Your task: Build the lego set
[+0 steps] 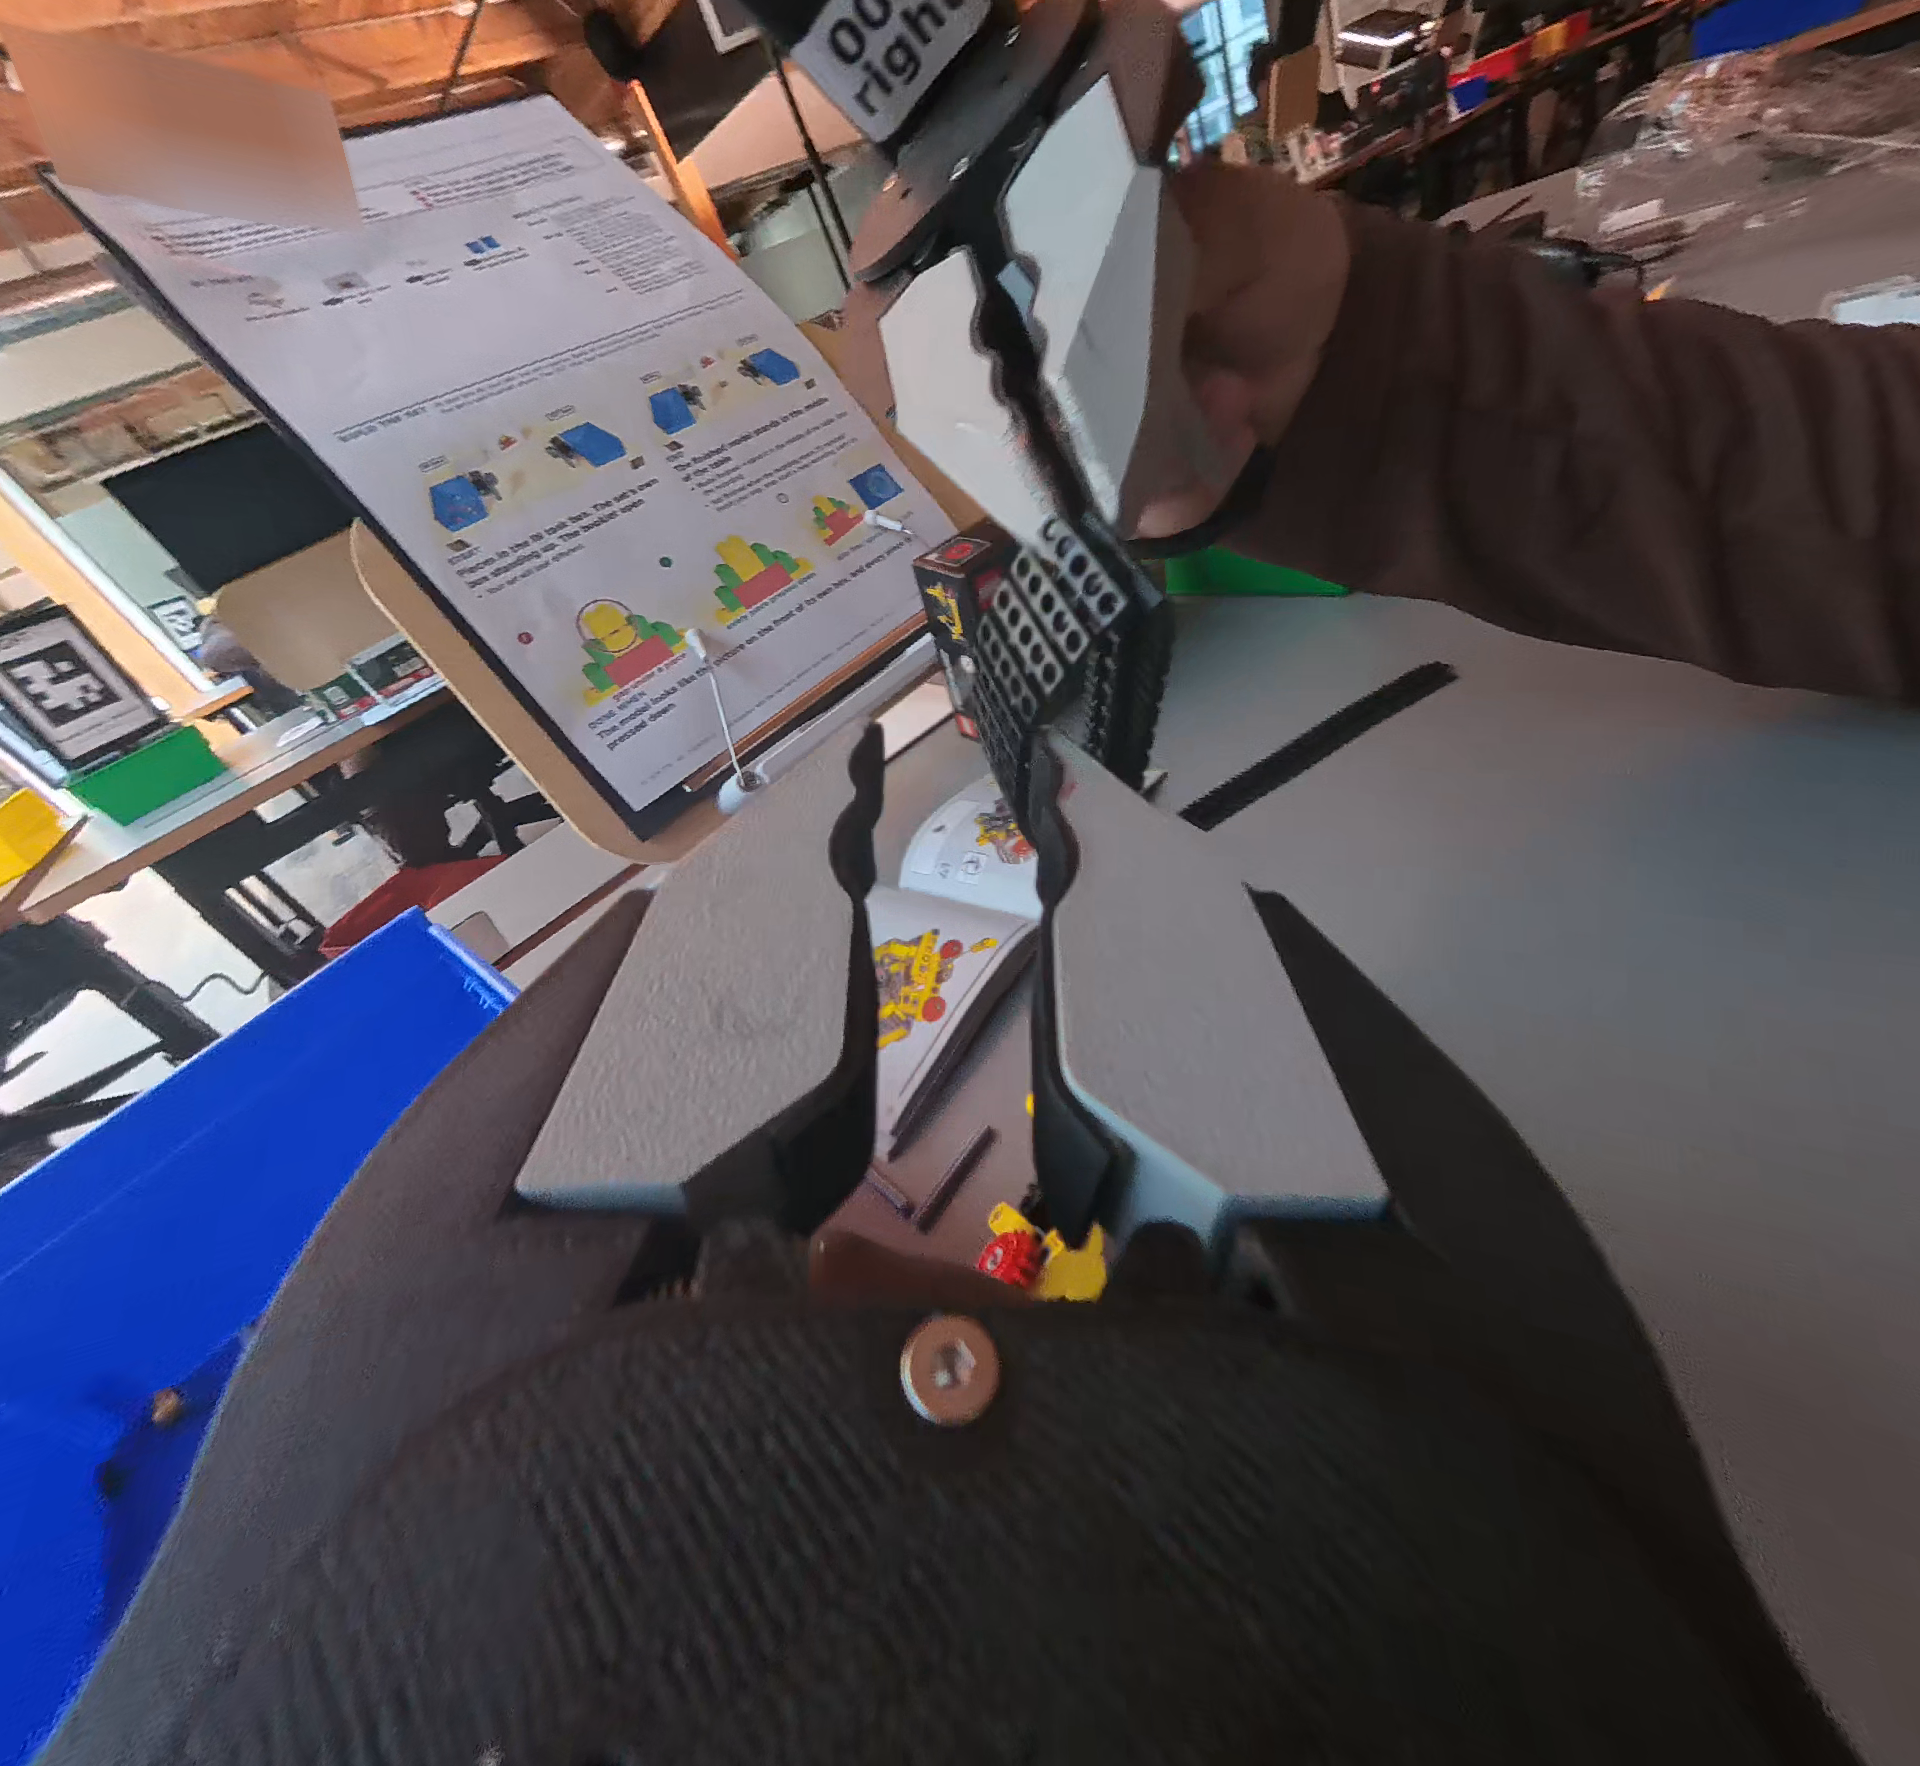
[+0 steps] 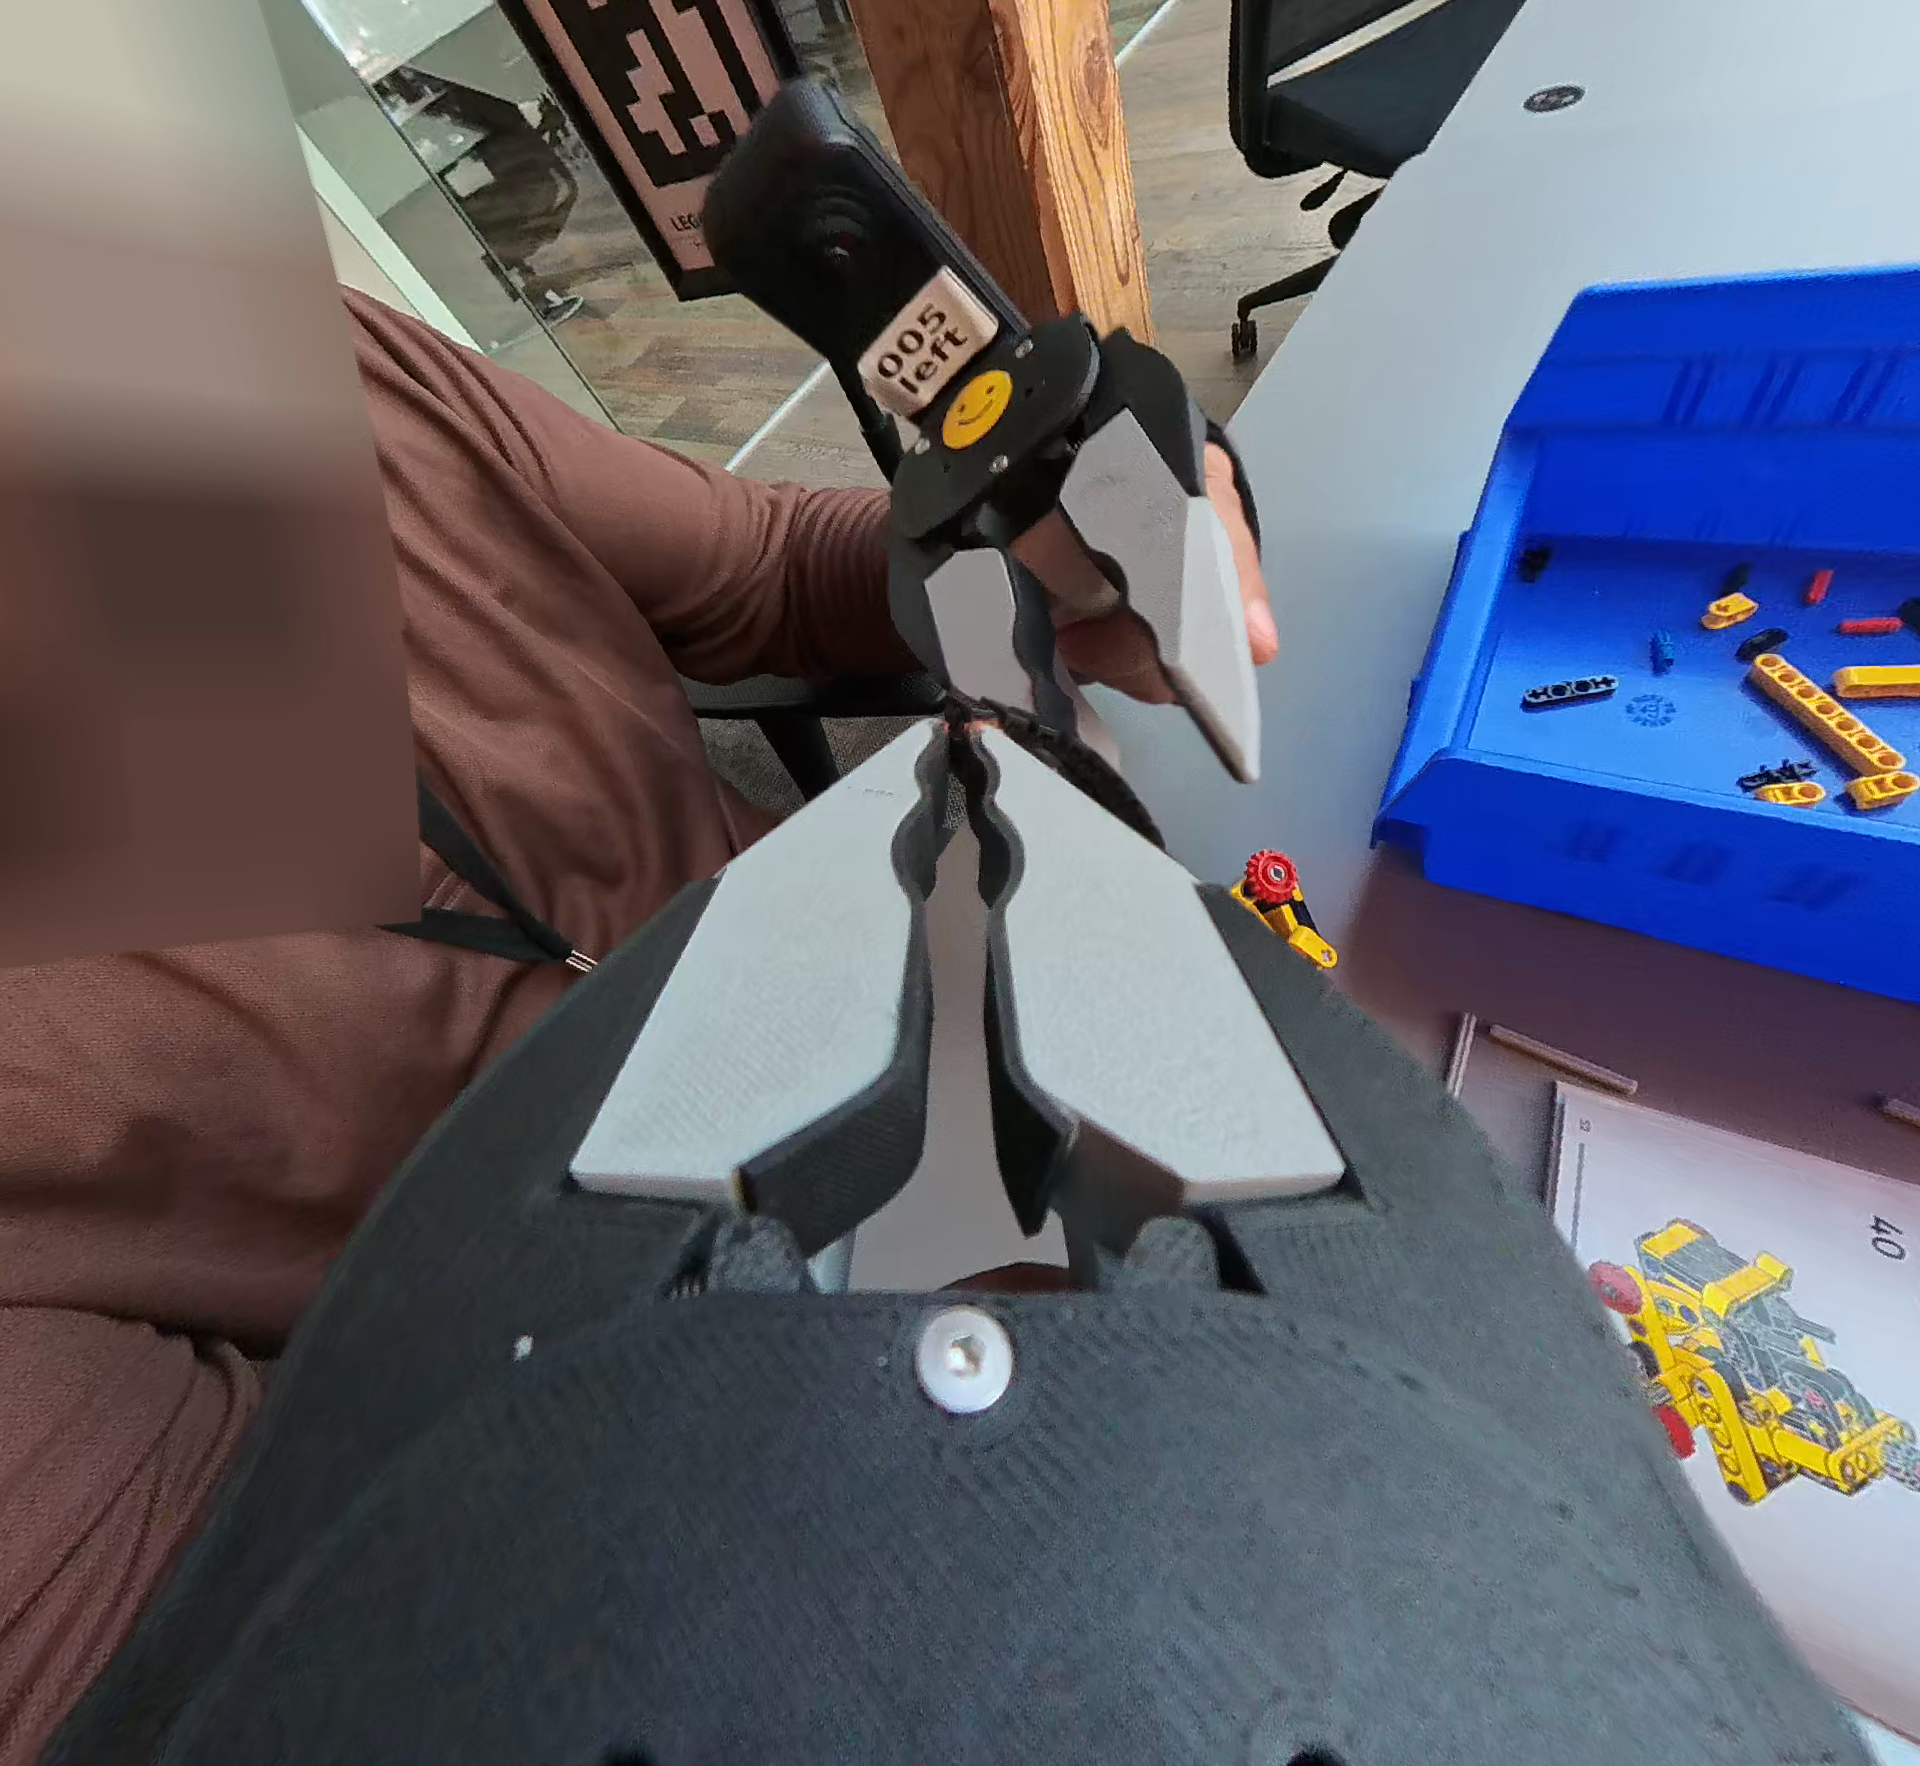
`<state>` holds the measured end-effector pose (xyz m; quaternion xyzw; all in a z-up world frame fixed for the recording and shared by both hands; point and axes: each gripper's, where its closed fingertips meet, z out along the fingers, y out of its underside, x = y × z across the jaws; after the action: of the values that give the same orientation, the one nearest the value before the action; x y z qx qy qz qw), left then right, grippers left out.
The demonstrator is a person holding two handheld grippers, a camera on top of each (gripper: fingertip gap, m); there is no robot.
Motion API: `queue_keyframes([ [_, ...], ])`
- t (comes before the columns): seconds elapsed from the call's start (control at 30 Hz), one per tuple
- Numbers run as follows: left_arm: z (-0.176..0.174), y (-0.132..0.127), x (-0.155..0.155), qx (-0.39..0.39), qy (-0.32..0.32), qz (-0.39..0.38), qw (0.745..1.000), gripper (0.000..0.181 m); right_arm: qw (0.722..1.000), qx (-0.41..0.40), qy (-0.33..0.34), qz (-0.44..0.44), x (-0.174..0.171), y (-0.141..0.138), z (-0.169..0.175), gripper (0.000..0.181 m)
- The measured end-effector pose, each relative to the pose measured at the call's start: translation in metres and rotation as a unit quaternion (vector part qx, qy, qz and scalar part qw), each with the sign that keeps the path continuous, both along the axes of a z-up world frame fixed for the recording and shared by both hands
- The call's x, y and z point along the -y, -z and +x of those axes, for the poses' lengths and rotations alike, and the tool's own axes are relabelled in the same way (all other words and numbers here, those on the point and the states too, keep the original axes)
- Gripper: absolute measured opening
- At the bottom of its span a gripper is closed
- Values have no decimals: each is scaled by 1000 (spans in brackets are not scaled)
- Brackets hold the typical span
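My right gripper (image 2: 961,750) is shut on a black lego assembly (image 2: 968,717) of holed beams and a track chain, held in the air. In the left wrist view the right gripper (image 1: 1081,521) comes down from above and grips the top of the assembly (image 1: 1039,646). My left gripper (image 1: 951,771) is open; its right fingertip (image 1: 1044,781) sits at the assembly's lower edge and nothing lies between its fingers. The left gripper (image 2: 1138,740) also shows open in the right wrist view. A small yellow and red assembly (image 2: 1283,895) lies on the grey table (image 2: 1455,262).
A blue bin (image 2: 1662,833) to the right holds several loose pieces, among them a long yellow beam (image 2: 1829,729). An open instruction booklet (image 2: 1766,1353) lies by it. A sheet on a stand (image 1: 582,469), a small black box (image 1: 948,615) and a black strip (image 1: 1320,745) are behind. About 5 centimetres separates my left fingertips from my right.
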<state>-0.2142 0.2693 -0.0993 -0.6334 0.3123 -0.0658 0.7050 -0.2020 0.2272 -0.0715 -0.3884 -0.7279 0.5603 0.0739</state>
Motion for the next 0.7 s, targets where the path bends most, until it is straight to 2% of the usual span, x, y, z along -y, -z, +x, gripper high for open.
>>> queue_keyframes([
  [0.13,-2,5,-9,10,-23,10,1000,17,1000,-15,-7,-4,3,-10,7,0],
  [0.2,-4,2,-10,7,-37,27,999,4,1000,-15,-3,6,2,-9,9,0],
  [0.27,-12,1,-13,-17,-67,40,997,2,1000,-3,6,19,-3,-2,10,0],
  [0.4,-26,16,-14,-84,-107,35,990,5,992,64,56,97,-32,41,11,1],
  [0.53,-34,46,-15,-167,-145,33,975,9,981,109,87,132,-51,74,9,0],
  [0.63,-38,68,-14,-214,-156,41,963,9,981,107,89,135,-49,84,3,0],
  [0.7,-45,73,-11,-231,-173,51,956,9,979,107,91,151,-43,95,-3,0],
])
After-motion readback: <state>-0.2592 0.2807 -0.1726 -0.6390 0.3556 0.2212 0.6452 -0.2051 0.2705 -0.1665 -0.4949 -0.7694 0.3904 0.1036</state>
